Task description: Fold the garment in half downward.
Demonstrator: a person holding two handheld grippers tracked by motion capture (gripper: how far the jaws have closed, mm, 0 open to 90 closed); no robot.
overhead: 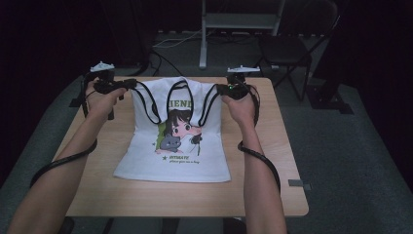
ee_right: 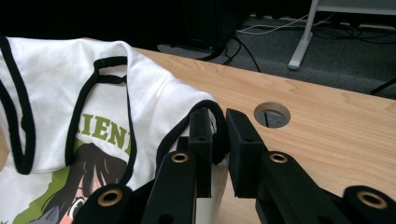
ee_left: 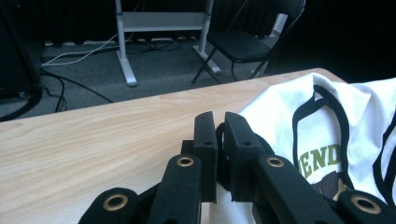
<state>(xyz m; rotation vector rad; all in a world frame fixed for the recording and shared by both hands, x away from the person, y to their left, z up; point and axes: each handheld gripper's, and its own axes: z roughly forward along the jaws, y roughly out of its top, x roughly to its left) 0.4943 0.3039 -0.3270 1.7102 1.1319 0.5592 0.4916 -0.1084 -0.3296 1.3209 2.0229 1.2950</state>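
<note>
White shirt (overhead: pixel 175 141) pinched by both grippers' fingers (ee_left: pixel 205 135).

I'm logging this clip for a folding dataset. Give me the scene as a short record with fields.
garment: white sleeveless shirt with black trim and a cartoon print, front up
surface: wooden table
left hand-held gripper: shut on the shirt's black-trimmed edge
right hand-held gripper: shut on the shirt's black-trimmed edge
shirt state: top end lifted, hem flat on the table
background: black chair
</note>
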